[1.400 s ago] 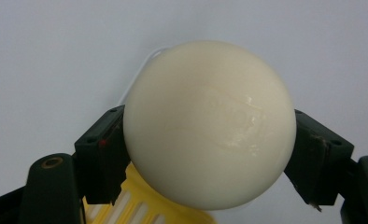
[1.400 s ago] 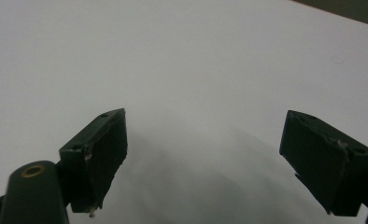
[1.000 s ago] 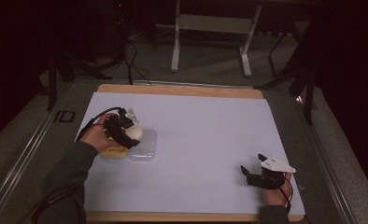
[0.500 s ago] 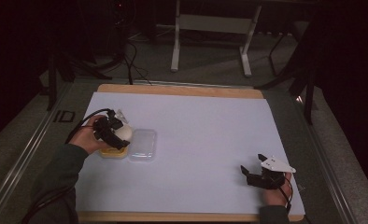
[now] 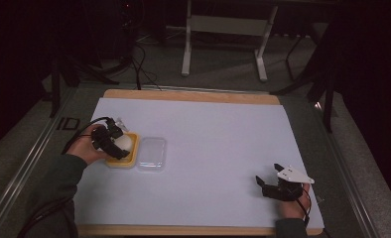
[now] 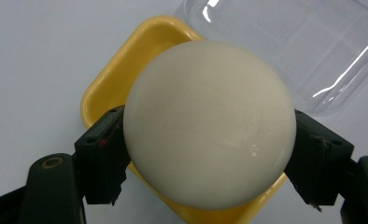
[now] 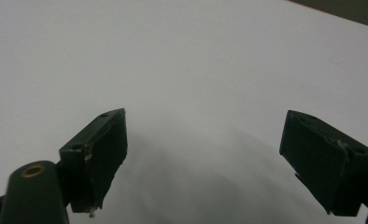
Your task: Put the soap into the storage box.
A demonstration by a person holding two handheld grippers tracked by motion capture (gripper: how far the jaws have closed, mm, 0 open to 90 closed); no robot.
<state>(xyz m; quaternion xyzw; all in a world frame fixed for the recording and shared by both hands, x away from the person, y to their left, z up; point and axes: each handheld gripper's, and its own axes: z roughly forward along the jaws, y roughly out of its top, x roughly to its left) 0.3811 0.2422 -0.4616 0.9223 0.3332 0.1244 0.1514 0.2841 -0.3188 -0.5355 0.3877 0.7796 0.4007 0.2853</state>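
A smooth white ball (image 6: 209, 93) is clamped between the two black jaws of my left gripper (image 6: 210, 140), which is shut on it. The ball (image 5: 125, 142) hangs just over a small yellow tray (image 5: 128, 161) at the left of the white mat; whether it touches the tray I cannot tell. In the left gripper view the yellow tray (image 6: 108, 88) lies under and behind the ball. A clear plastic lid (image 5: 152, 153) lies flat against the tray's right side. My right gripper (image 5: 266, 186) rests near the mat's front right corner, open, with nothing between its jaws (image 7: 219, 149).
The white mat (image 5: 218, 134) covers a wooden board (image 5: 193, 95). Metal rails (image 5: 30, 163) run along both table sides. Beyond the table stand a white frame's legs (image 5: 186, 54) and loose cables on the dark floor.
My left hand has carried the ball leftward and slightly down, from above the clear lid's edge to above the yellow tray. The right gripper has stayed still.
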